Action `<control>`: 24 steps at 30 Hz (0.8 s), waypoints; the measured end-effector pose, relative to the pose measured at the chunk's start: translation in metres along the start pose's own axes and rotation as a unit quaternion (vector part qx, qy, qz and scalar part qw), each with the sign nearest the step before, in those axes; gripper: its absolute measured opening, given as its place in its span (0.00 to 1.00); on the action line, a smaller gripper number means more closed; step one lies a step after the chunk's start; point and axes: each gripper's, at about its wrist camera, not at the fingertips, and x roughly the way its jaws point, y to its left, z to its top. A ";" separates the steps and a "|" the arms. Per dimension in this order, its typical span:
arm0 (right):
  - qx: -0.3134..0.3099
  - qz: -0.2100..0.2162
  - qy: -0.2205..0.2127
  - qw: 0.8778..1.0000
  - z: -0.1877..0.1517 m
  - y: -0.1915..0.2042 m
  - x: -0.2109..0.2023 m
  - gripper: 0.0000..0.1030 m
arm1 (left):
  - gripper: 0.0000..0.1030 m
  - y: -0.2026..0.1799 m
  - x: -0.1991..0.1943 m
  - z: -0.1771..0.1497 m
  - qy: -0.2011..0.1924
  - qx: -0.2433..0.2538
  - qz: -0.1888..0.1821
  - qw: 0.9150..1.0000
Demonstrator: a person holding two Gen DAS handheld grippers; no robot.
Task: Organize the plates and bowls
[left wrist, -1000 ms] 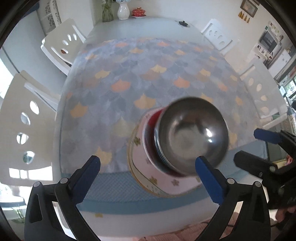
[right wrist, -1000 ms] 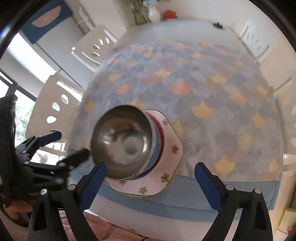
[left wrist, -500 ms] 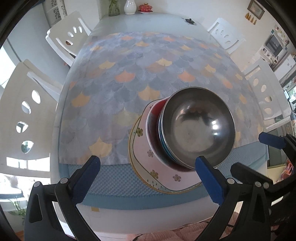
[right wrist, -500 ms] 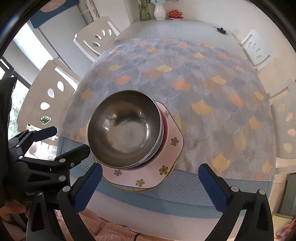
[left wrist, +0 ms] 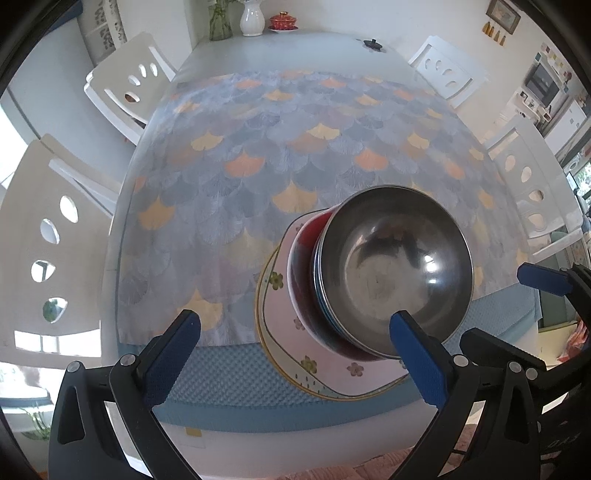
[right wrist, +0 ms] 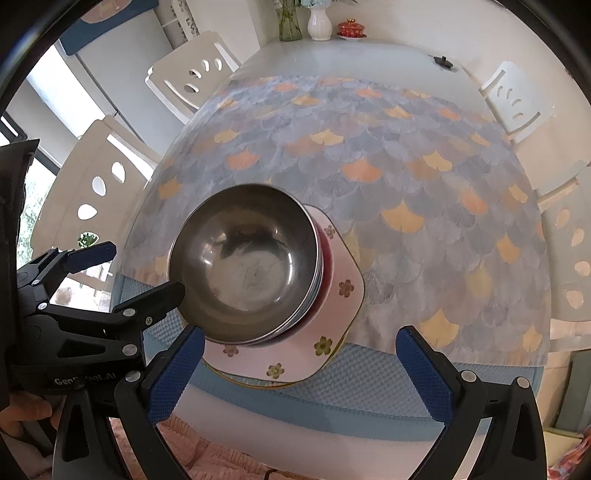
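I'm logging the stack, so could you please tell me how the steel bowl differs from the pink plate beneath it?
The steel bowl is round, deep, plain and reflective; the pink plate is flat, squarish with rounded corners, and printed with small flowers. The bowl tops the stack; the plate lies near its bottom. Both are empty and ungripped.

I see the bowls (left wrist: 395,273) nested in a stack on the plates (left wrist: 332,365), which sit at the table's (left wrist: 258,48) near edge, partly on the cloth (left wrist: 295,155). Chairs (left wrist: 48,236) flank both sides; vases (left wrist: 251,18) stand at the far end.
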 end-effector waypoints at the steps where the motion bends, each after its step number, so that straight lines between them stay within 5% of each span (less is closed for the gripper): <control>1: 0.001 0.001 -0.001 1.000 0.000 -0.002 0.000 1.00 | 0.99 0.000 0.000 0.000 0.000 0.001 0.000 1.000; 24: -0.010 0.018 0.009 1.000 0.007 0.010 0.010 1.00 | 0.99 0.012 -0.003 -0.002 -0.004 -0.022 0.004 1.000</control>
